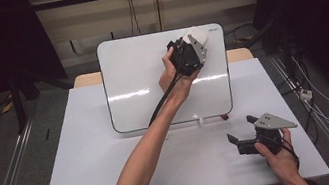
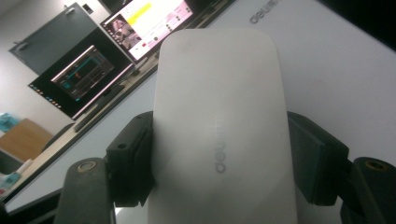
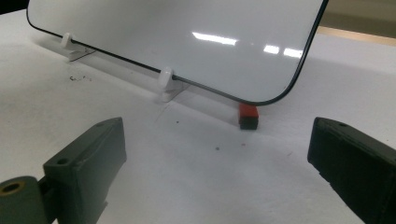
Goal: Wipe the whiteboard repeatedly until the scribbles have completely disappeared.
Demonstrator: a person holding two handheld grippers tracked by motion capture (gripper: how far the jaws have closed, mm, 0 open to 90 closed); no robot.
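A white whiteboard [image 1: 151,84] leans upright on small white clips [image 3: 166,84] at the back middle of the table. My left gripper [image 1: 192,43] is raised against the board's upper right corner, shut on a white eraser [image 1: 196,34]. In the left gripper view the eraser [image 2: 219,107] sits lengthwise between the two jaws of the left gripper [image 2: 219,163], its flat back facing the camera, with the board [image 2: 336,70] behind it. My right gripper [image 1: 240,129] hovers low over the table's near right, open and holding nothing. Its jaws [image 3: 217,154] point at the board's lower corner [image 3: 275,93].
A small red and black block [image 3: 248,115] lies on the white table [image 1: 88,166] under the board's lower right corner. Dark specks dot the table in front of the board. Cables [image 1: 316,102] and metal rails run along the floor on both sides.
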